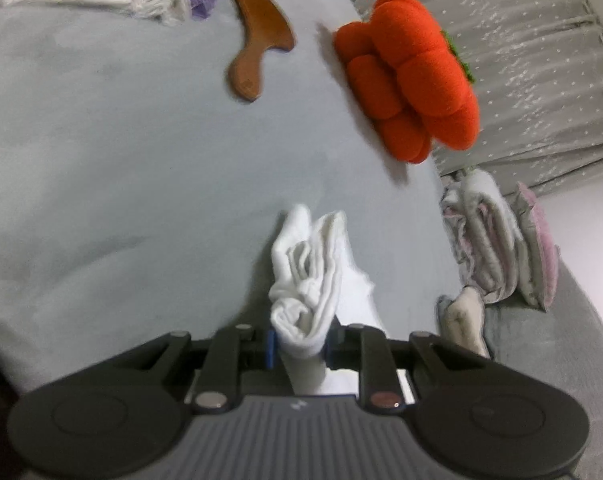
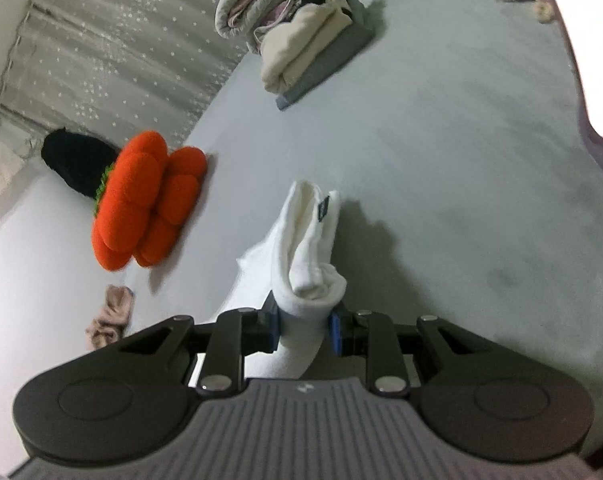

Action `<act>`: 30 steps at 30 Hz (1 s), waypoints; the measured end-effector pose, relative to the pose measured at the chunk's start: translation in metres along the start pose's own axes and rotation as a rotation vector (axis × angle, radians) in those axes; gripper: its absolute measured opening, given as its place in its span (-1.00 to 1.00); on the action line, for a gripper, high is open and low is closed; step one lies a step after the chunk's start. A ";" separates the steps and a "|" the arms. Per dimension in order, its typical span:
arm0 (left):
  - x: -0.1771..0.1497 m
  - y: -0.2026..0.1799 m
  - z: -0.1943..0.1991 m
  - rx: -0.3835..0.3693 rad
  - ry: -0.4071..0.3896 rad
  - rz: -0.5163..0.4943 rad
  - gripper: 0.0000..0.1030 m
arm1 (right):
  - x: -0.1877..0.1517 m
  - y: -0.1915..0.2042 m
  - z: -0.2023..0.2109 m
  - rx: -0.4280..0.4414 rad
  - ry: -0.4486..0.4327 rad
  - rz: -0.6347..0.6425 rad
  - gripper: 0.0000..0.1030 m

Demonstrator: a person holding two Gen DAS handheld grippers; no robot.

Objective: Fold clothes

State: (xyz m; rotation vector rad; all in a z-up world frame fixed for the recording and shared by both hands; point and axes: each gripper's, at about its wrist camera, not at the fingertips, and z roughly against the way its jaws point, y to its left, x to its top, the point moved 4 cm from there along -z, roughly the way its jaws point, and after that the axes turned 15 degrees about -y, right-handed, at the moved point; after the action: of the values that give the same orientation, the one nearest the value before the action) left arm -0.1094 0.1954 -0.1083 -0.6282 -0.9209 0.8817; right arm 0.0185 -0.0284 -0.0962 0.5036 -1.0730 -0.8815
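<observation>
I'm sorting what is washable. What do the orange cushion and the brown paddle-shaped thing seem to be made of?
Orange cushion: probably plush fabric over soft stuffing; matte, fuzzy, puffed into rounded lobes. Brown paddle-shaped thing: looks like wood with a smooth, slightly glossy finish and a warm reddish-brown tone; the blur leaves that open.

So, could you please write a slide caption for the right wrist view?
Right claw shut on bunched white garment above grey bed sheet, orange pumpkin cushion at left.
</observation>
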 end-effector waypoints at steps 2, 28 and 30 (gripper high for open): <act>-0.003 0.009 -0.002 -0.029 -0.010 -0.006 -0.49 | -0.008 -0.008 -0.004 -0.017 0.003 0.016 -0.49; 0.002 0.006 -0.020 -0.126 -0.175 -0.101 -0.57 | -0.046 0.040 -0.065 0.054 -0.251 0.766 -0.22; 0.002 0.006 -0.018 -0.129 -0.175 -0.100 -0.57 | -0.044 0.038 -0.069 0.041 -0.247 0.767 -0.25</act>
State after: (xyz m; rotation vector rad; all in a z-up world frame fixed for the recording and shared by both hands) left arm -0.0953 0.1981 -0.1207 -0.6167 -1.1650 0.8010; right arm 0.0863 0.0257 -0.1205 -0.0108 -1.3730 -0.2421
